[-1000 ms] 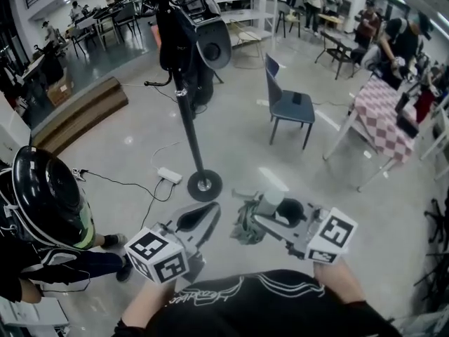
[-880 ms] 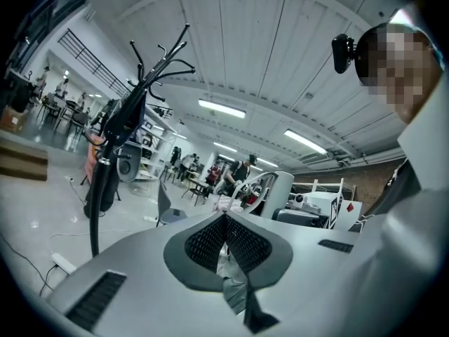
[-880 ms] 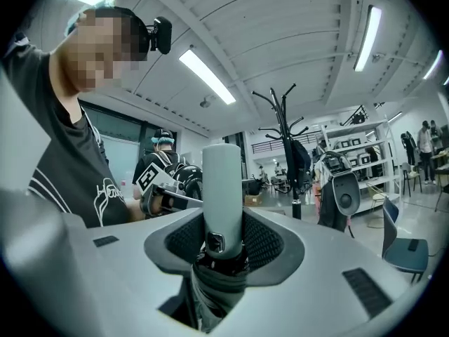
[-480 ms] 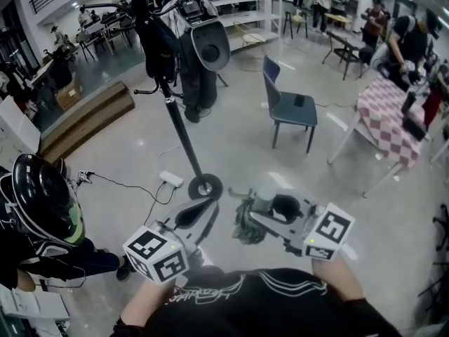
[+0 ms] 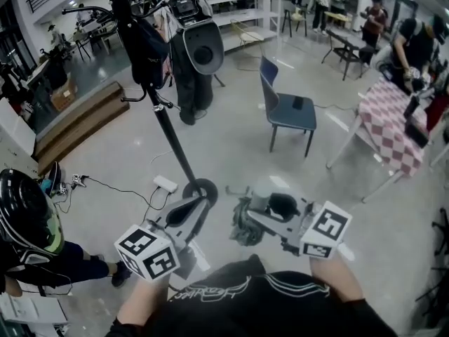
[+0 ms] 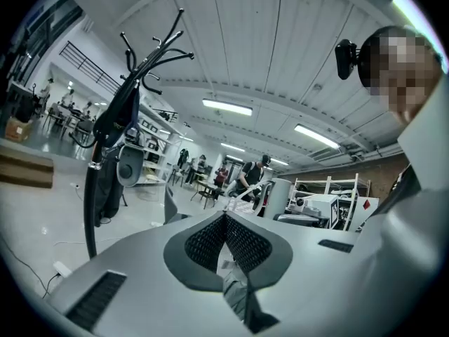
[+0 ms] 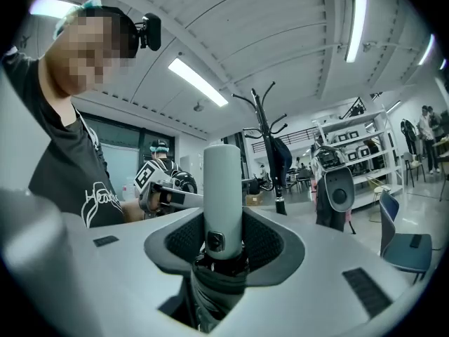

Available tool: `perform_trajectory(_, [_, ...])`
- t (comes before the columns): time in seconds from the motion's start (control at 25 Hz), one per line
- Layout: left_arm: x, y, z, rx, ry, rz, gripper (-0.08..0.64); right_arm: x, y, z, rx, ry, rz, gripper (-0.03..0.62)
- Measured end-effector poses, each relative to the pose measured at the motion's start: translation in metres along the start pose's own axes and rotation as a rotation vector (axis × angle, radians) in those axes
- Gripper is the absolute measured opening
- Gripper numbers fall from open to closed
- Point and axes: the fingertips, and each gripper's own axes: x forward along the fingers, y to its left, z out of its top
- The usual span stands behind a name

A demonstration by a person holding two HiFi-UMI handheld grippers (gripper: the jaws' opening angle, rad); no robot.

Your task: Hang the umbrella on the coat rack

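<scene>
A folded dark umbrella [image 5: 243, 225] with a pale grey handle [image 7: 222, 188] sits between the pads of my right gripper [image 5: 257, 206], which is shut on the handle. Its cloth [image 7: 216, 290] bunches behind the jaws. The handle stands upright in the right gripper view. My left gripper [image 5: 196, 206] is beside it on the left, jaws together and empty; in the left gripper view the pads [image 6: 210, 237] meet at the tip. The black coat rack [image 5: 165, 128] stands just ahead, leaning left in the head view, with its round base [image 5: 200, 188] beyond the left jaws. Its hooks [image 6: 158, 48] spread at the top.
Dark clothes [image 5: 147, 55] and a grey padded piece [image 5: 202, 48] hang on the rack. A white power strip [image 5: 165, 183] with a cable lies by the base. A blue chair [image 5: 285, 108], a checkered table [image 5: 390, 126], wooden steps [image 5: 77, 118] and a person in a black helmet [image 5: 22, 220] stand around.
Both grippers have moved forward toward the rack, whose base now lies closer to the left jaws. The helmeted person has slid left in the picture. The grip on the umbrella is unchanged.
</scene>
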Motion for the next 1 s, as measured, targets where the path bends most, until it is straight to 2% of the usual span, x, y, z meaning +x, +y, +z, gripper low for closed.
perform_trajectory(0.2, [0.051, 0.056, 0.025, -0.058, -0.048, 0.038, -0.002, 0.020, -0.063, 0.000, -0.010, 0.026, 0.031, 0.164])
perform_trajectory(0.52, [0.104, 0.108, 0.065, -0.051, -0.112, 0.094, -0.002, 0.056, -0.141, 0.014, -0.044, 0.074, 0.116, 0.164])
perform_trajectory(0.76, [0.105, 0.128, 0.074, -0.057, -0.146, 0.143, -0.002, 0.084, -0.158, 0.021, -0.050, 0.083, 0.168, 0.164])
perform_trajectory(1.0, [0.080, 0.132, 0.086, -0.022, -0.169, 0.202, -0.002, 0.111, -0.154, 0.026, -0.033, 0.078, 0.215, 0.164])
